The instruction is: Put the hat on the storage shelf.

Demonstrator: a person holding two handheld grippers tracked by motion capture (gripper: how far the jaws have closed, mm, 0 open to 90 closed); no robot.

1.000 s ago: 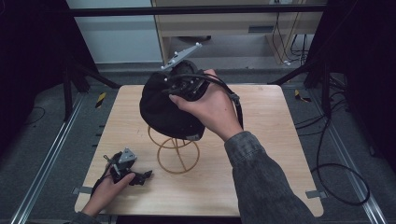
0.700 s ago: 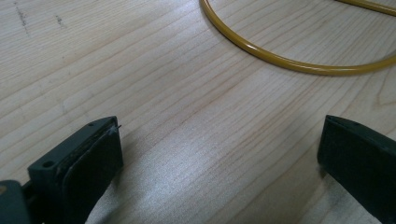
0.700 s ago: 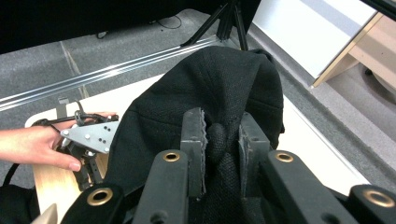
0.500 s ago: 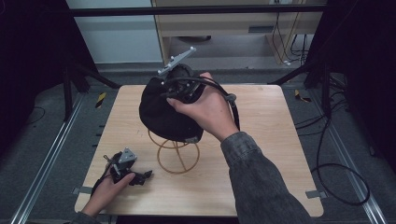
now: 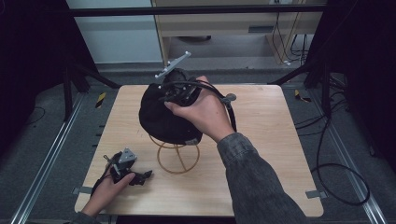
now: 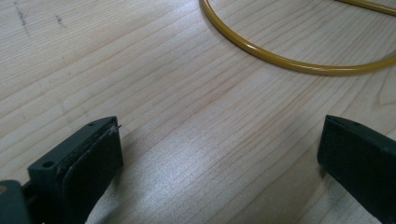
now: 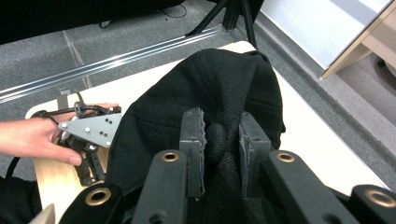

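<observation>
A black fabric hat [image 5: 161, 119] hangs over the top of a yellow wire stand [image 5: 178, 157] at the middle of the table. My right gripper [image 5: 172, 99] is above it, shut on a fold of the hat's crown. In the right gripper view its pads [image 7: 194, 135] pinch the bunched black hat [image 7: 219, 79] between them. My left gripper [image 5: 141, 176] rests on the table at the near left, open, with bare wood between its fingers. In the left gripper view, the left gripper [image 6: 219, 154] points toward the stand's yellow base ring [image 6: 280, 60].
The wooden table [image 5: 280, 140] has open surface to the right of the stand. Metal rails run along the floor on both sides, and a cable loops on the floor at the right [image 5: 345, 182]. A wooden cabinet stands behind the table [image 5: 224, 28].
The right gripper with the hat has shifted slightly left and lower over the stand. The left gripper has not moved.
</observation>
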